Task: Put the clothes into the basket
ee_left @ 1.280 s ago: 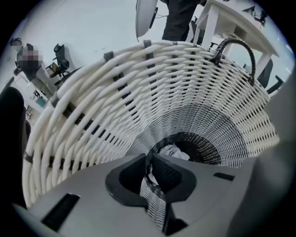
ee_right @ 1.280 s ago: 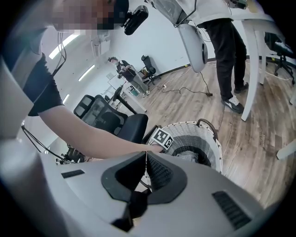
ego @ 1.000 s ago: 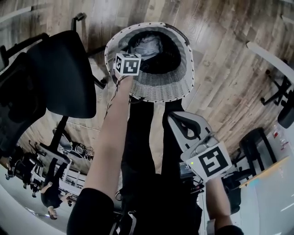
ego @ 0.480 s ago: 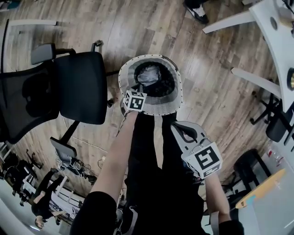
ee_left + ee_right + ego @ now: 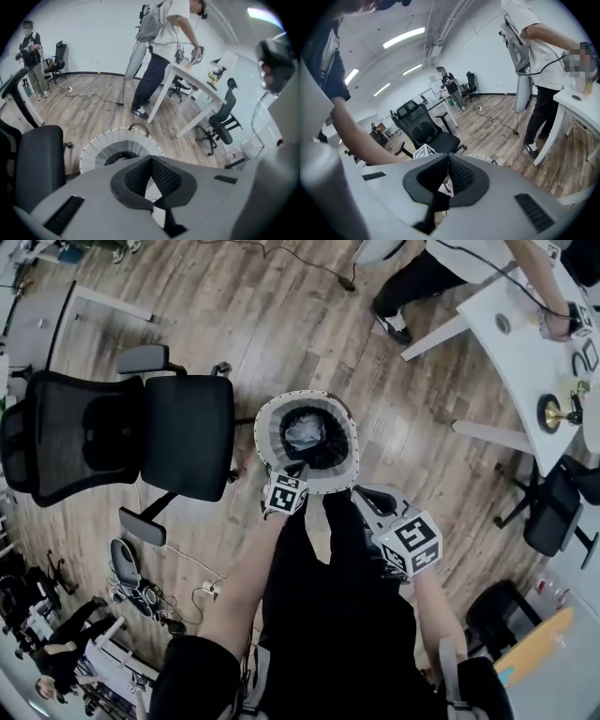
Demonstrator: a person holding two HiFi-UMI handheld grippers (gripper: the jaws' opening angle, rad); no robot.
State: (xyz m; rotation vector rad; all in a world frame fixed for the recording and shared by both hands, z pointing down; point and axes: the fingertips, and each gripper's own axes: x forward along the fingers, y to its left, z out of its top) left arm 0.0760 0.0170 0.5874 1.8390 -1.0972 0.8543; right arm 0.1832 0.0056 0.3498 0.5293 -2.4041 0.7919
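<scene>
the left claw is squeezed shut with nothing in it. it hangs over the near edge of the white basket. the right claw is shut and empty too, just beside the basket. the clothes lie down inside the basket, below both claws. a black chair stands next to it.
</scene>
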